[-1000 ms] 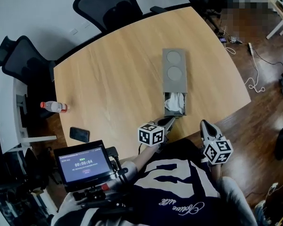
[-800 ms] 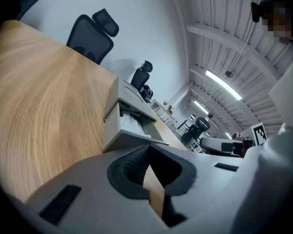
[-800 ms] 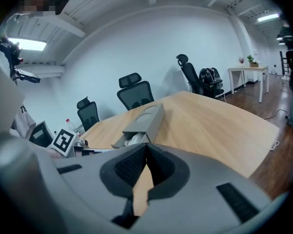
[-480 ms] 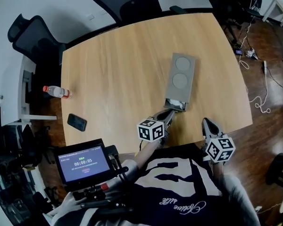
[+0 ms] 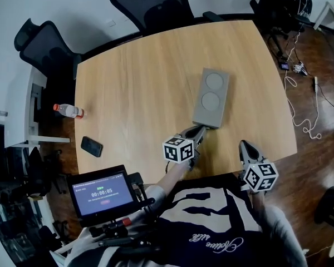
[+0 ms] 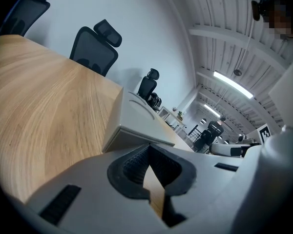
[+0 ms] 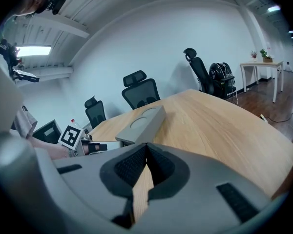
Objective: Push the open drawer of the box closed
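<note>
On the wooden counter (image 5: 133, 88) the grey box (image 5: 210, 98) now looks whole. One second ago its drawer (image 5: 205, 124) stood out toward us with white cloth inside, and now its front sits level with the box end, so we judge the push is finished or nearly so. Our left claw (image 5: 198, 132), pressed together and holding nothing, has followed the drawer in and sits at its front. Our right claw (image 5: 245, 147), also together and empty, waits at the counter edge, apart from the box.

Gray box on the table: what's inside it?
You cannot see inside the box: its drawer looks shut. Only its top shows, with two round dents. The left gripper is at its near end.
</note>
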{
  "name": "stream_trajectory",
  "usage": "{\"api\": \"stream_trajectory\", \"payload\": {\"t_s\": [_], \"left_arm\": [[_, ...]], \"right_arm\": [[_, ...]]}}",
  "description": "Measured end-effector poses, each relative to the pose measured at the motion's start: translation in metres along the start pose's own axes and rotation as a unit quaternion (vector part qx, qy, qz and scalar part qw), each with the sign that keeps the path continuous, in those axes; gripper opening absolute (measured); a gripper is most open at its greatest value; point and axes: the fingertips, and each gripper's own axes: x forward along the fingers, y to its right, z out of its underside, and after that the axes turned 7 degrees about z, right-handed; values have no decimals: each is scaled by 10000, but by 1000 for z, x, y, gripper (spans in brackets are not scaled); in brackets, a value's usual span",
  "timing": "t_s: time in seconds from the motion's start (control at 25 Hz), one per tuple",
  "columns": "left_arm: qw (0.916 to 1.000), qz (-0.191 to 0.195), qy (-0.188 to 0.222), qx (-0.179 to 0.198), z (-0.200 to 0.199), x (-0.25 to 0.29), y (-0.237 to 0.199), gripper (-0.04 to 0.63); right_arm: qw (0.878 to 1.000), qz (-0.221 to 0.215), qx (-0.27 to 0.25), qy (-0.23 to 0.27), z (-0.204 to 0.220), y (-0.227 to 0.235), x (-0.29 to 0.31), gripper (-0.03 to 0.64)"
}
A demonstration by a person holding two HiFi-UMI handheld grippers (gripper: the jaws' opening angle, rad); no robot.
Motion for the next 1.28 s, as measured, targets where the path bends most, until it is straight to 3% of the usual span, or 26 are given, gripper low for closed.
{"api": "stream_trajectory", "payload": {"t_s": [0.24,0.4,0.64,1.04,1.28], "left_arm": [[9999,91,-40,43,-4,2,2,2],[9999,-54,-28,100,-6,-2,-1,2],[9985,112,-24,532,-4,-19,8,2],[9924,659,-118,1033,-1,-95,22,2],[9869,870,-300,1325,9,-151,18,2]], "right_arm": [[9998,171,84,94,-5,8,-9,-2],[9996,212,122,144,-5,2,-10,-2],[9994,263,105,213,9,-11,-16,-2],[9987,295,230,357,44,-93,-23,-2],[9957,582,496,529,85,-145,-43,-2]]}}
